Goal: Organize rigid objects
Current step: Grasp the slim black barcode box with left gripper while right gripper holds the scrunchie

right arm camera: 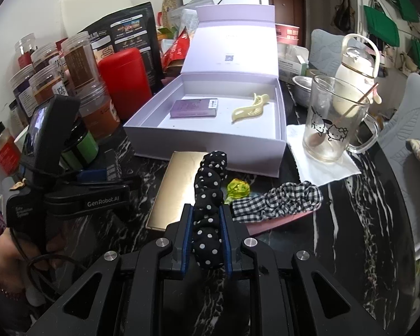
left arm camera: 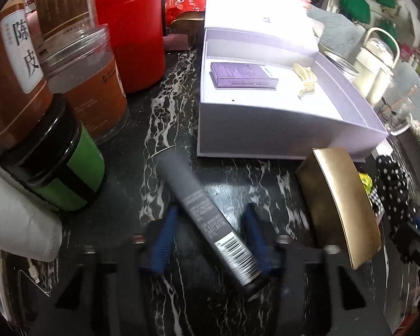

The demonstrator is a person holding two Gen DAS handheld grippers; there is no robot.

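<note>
we are working with two claws over a black marbled table point(left arm camera: 182, 89). the left claw point(left arm camera: 210, 233) is reaching down around a slim grey tube point(left arm camera: 207, 215) lying flat on the table. the tube's long axis is running diagonally across the gap, its barcoded end near the claw's base and its far end pointing away to the upper left, toward the jars. so the blue fingers point(left arm camera: 165, 232) are sitting one on each side of the middle of the tube; there looks to be a sliver of table showing beside each, so we are not judging the pads to be pressing yet. the picture is blurred here, though.

the tube is looking matte grey, with fine white print and a dark cap at the near end. it should be stiff and light, though round enough to roll if pinched off-centre.

the open white box point(left arm camera: 266, 128) is lying just beyond the tube, up and to the right, already holding a purple carton point(left arm camera: 243, 75) and a cream hair clip point(left arm camera: 305, 81). a gold box point(left arm camera: 341, 204) is lying to the right of the left claw.

the right claw point(right arm camera: 207, 232) is closed on a black polka-dot scrunchie point(right arm camera: 210, 196), so the left hand is the nearer one for the tube.
</note>
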